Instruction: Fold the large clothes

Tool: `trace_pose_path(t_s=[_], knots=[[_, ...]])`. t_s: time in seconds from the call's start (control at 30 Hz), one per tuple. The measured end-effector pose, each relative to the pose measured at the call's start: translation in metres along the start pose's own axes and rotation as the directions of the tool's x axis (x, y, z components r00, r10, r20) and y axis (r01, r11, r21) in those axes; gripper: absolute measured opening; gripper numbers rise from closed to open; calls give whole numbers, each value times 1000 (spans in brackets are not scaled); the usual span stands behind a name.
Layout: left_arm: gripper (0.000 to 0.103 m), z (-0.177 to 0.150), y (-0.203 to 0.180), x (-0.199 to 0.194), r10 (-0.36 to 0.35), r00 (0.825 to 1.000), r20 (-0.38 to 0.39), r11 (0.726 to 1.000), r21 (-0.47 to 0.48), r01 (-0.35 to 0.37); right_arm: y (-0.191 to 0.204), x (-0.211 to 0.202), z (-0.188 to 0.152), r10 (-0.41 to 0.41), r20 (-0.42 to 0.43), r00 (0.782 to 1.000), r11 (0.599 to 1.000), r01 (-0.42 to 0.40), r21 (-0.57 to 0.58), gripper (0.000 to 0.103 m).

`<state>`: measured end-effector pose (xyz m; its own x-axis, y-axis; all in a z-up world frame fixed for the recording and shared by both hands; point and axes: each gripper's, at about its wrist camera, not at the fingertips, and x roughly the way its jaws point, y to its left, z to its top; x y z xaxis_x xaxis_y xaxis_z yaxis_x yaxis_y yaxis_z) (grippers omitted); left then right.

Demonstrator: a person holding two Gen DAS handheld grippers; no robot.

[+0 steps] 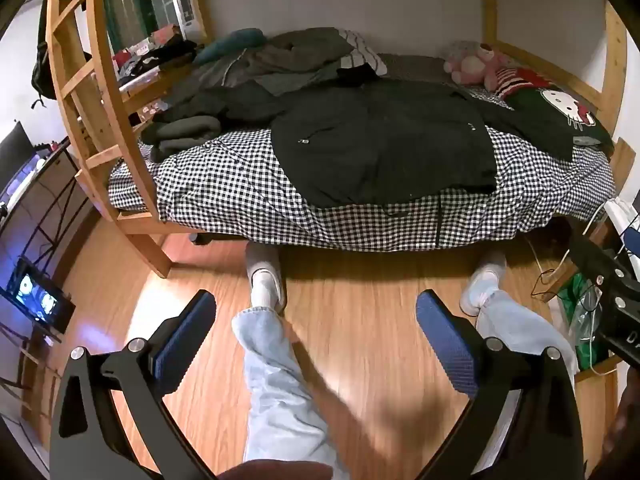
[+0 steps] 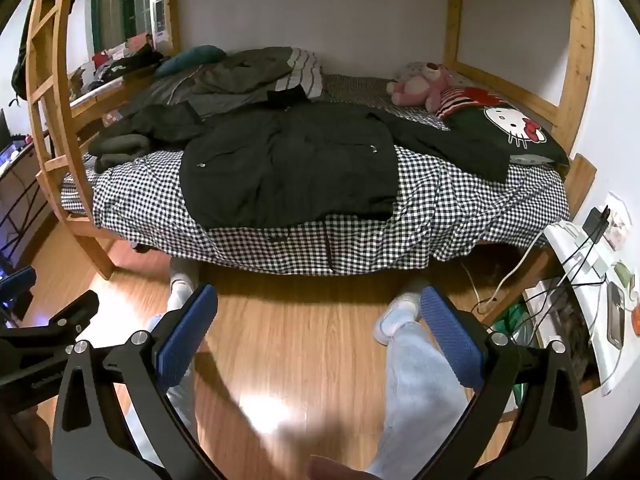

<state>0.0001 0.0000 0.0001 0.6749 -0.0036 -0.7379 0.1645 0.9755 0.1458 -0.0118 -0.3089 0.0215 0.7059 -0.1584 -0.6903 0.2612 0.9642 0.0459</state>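
Note:
A large black jacket (image 1: 380,144) (image 2: 292,164) lies spread flat, front up, on the checkered bed (image 1: 240,192) (image 2: 460,208), with one sleeve stretched toward the pillow on the right. My left gripper (image 1: 316,312) hangs open over the wooden floor, well short of the bed, with nothing between its blue pads. My right gripper (image 2: 320,308) is open too, at a similar distance from the bed, holding nothing. In the left wrist view the right gripper's black frame (image 1: 612,292) shows at the right edge. In the right wrist view the left gripper's frame (image 2: 48,320) shows at the left edge.
More dark clothes (image 1: 192,128) (image 2: 120,144) are heaped at the bed's left end. A pink plush toy (image 2: 420,84) and a cat-print pillow (image 2: 512,128) lie at the right. A wooden bunk ladder (image 1: 88,92) stands left. A person's legs and white shoes (image 1: 264,284) (image 2: 396,316) are below; cables and a cluttered white shelf (image 2: 592,264) are right.

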Motion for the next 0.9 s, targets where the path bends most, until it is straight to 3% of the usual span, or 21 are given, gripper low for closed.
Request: trace_pose_path(t_s=[0.9], knots=[[99, -1, -2, -1, 3, 1000, 4, 1000, 7, -3, -2, 6, -3, -10, -12, 1000, 1000, 10, -7, 100]])
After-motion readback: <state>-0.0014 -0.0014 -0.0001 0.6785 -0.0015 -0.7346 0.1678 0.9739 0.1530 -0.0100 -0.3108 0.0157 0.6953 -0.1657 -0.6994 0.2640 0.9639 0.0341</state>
